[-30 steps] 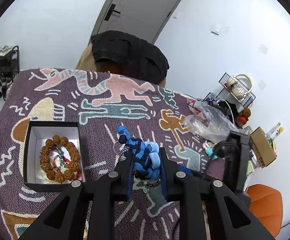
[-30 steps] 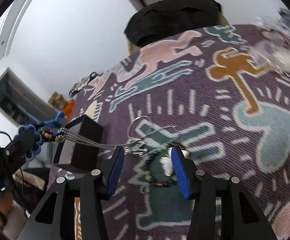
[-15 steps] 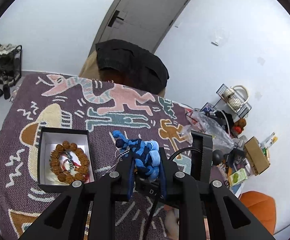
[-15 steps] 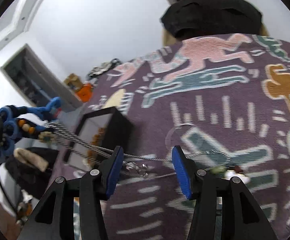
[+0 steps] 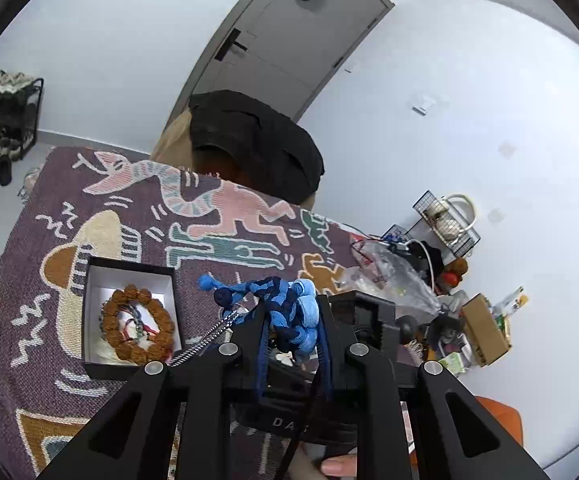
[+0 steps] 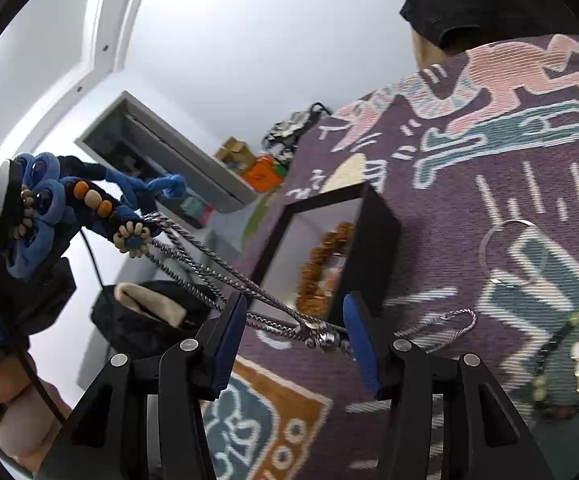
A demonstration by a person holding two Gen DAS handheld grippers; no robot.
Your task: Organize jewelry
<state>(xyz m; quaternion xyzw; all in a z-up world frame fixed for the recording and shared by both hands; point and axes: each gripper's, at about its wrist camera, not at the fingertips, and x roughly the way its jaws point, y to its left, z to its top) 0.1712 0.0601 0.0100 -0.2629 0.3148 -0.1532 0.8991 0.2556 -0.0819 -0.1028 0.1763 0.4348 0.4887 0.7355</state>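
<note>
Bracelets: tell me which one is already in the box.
The brown wooden-bead bracelet lies inside the black box. The dark beaded bracelet lies on the cloth, and the blue braided piece is clamped in the left hand-held gripper.

Braided blue cloth cord [image 5: 289, 312]; twisted shiny metal chain [image 6: 225, 276]; matt woven tablecloth [image 5: 225, 240].

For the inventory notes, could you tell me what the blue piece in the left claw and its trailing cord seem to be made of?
The blue knotted piece looks like braided cotton or similar fabric cord: matte, soft, in two blues. The trailing cord looks like twisted metal rope chain: silvery glints and a clasp-like end, though metallic thread is possible.
</note>
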